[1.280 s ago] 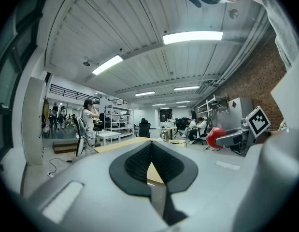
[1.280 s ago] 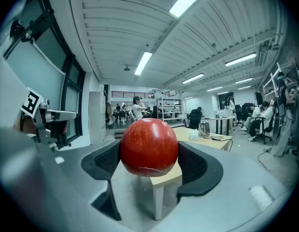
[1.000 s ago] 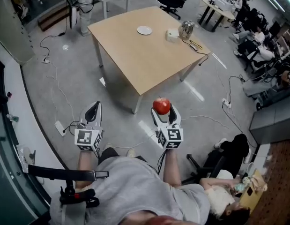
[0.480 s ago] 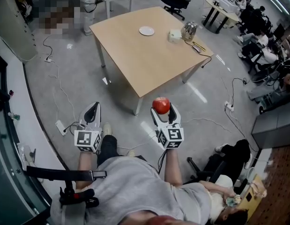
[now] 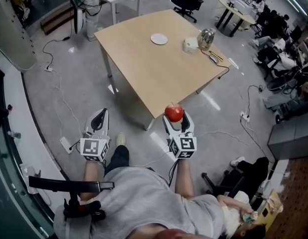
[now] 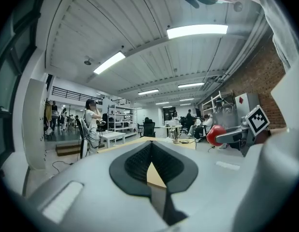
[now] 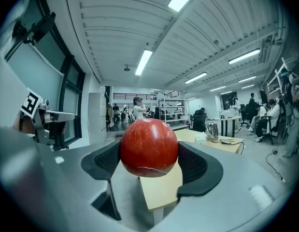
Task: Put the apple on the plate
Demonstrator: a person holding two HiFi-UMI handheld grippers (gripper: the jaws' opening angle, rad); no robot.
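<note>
We note a grey floor (image 5: 69,83) strewn with cables. On it stands a square wooden table (image 5: 154,73), set cornerwise to the person, with its near corner towards the right gripper.

The left gripper (image 5: 99,114) is held over the floor, well apart from the table and pointing forward. Its jaws are pressed together, pad against pad, with nothing between them.

The right gripper (image 5: 174,116) is held level with the left and also points forward, just off the table's near corner. Its jaws are spread to the width of the apple and pinch it from either side.

On the far part of the table we record a metal kettle (image 5: 206,38), a white box (image 5: 189,45) just beside it, and a white plate (image 5: 159,39) apart from both, to their left.

The apple (image 7: 149,148) is red and sits at the tips of the right gripper's pads, in the air over the floor and well apart from the plate. It is close to round, with no marked long axis. We cannot tell which way its stem end points.
</note>
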